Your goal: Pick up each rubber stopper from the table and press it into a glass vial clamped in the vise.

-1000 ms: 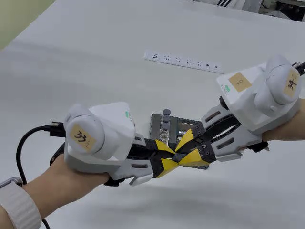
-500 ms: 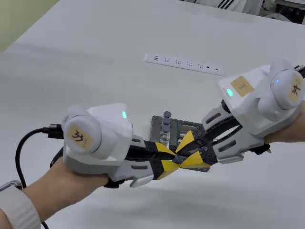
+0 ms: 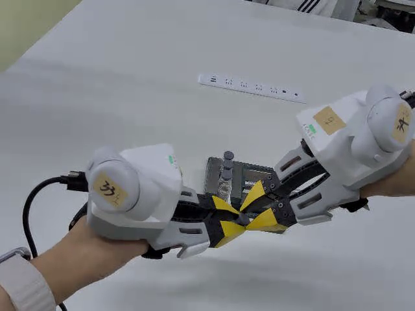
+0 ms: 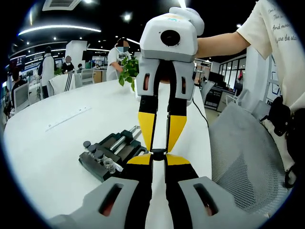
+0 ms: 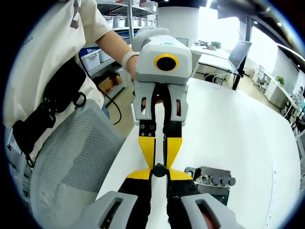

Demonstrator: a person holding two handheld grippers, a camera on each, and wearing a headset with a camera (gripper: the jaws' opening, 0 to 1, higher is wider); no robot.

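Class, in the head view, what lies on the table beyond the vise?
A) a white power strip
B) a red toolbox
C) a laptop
A: a long white power strip lies flat on the table, beyond the vise.

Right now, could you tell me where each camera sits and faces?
Head view: headset, looking down at the dark metal vise; forearms, left claw, right claw show.
Left gripper view: on left claw, facing right claw and arm.
Right gripper view: on right claw, facing left claw and wrist.
All share the vise.
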